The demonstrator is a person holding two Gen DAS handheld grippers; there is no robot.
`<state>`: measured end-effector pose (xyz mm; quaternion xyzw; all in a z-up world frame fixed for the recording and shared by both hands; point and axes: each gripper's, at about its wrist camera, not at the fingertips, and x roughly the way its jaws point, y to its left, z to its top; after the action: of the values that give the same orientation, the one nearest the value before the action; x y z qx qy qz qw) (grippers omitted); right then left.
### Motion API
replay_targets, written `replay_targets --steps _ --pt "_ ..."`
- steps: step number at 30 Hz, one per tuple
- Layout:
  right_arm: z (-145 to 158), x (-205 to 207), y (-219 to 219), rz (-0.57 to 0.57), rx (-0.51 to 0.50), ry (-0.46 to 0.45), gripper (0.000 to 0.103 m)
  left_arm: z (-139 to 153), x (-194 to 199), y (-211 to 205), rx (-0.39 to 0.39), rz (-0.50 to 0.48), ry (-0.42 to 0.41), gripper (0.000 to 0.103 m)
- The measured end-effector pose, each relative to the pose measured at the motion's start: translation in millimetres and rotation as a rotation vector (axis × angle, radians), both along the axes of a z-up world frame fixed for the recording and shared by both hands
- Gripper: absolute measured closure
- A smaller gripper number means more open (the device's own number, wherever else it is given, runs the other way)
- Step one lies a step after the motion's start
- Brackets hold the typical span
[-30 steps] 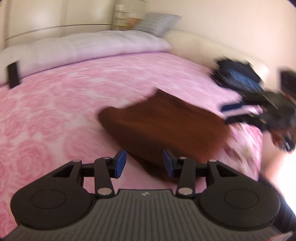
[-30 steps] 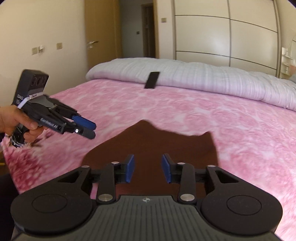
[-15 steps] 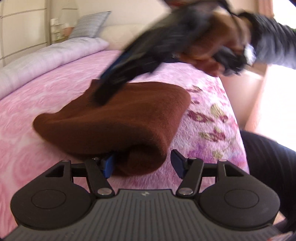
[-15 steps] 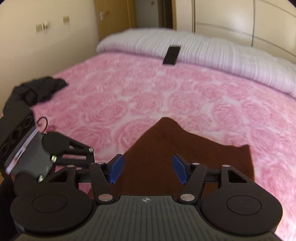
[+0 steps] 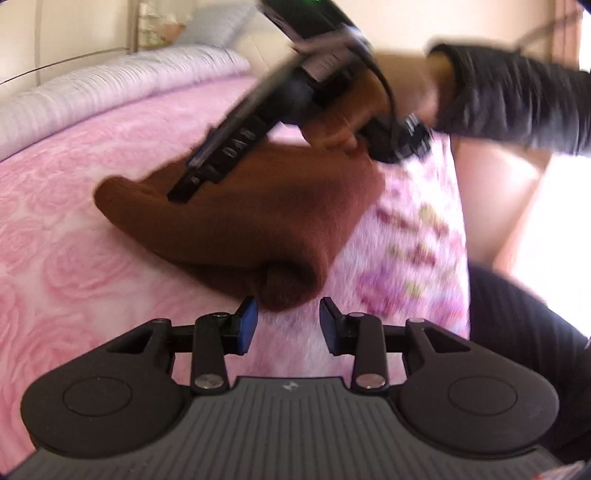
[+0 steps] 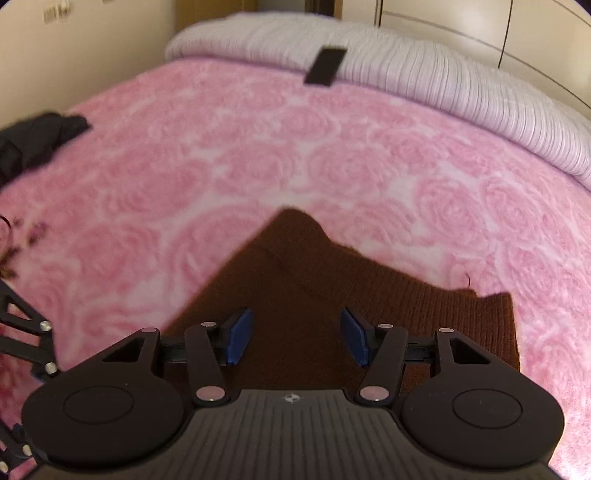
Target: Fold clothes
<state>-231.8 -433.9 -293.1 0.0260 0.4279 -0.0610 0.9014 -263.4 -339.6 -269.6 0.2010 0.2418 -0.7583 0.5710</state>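
You have one folded brown garment on the bed. Your left gripper and right gripper both have fingers spread, grasping nothing.

Lying folded on the bed, a deep rust-brown ribbed knit garment. Spreading all around the garment, a pink blanket patterned with tone-on-tone roses. Beyond the garment at the blanket's far edge, a pale lilac duvet with fine ribbed stripes, a flat black rectangle resting on it. Far left of the garment, a crumpled black cloth. Showing blue pads on black arms, the right tongs and the left tongs. Beside the garment in the left view, a dark finely striped sleeve. Beyond the duvet, cream wardrobe panels.
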Motion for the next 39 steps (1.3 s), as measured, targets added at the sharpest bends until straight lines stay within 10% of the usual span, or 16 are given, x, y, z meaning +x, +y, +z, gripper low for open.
replay_targets --steps 10,16,20,28,32,39 --pt "-3.8 38.6 5.7 0.065 0.010 0.037 0.045 -17.9 -16.9 -22.1 0.053 0.008 0.003 0.071" --pt "-23.8 67.8 1.2 0.056 -0.033 0.066 0.085 -20.0 -8.0 -22.3 0.046 0.050 0.055 0.073" --pt "-18.2 59.7 -14.7 -0.012 -0.014 0.007 0.091 -17.7 -3.3 -20.3 0.035 0.062 0.066 0.074" --pt "-17.5 55.8 -13.6 -0.083 -0.106 -0.042 0.090 -16.5 3.9 -23.6 0.034 0.079 0.083 0.074" --pt "-33.8 75.0 -4.6 -0.016 -0.103 0.013 0.065 -15.9 4.3 -17.9 0.047 0.091 0.079 0.074" --pt "15.5 18.7 -18.5 -0.055 -0.009 -0.124 0.062 3.2 10.6 6.0 0.026 0.130 0.073 0.074"
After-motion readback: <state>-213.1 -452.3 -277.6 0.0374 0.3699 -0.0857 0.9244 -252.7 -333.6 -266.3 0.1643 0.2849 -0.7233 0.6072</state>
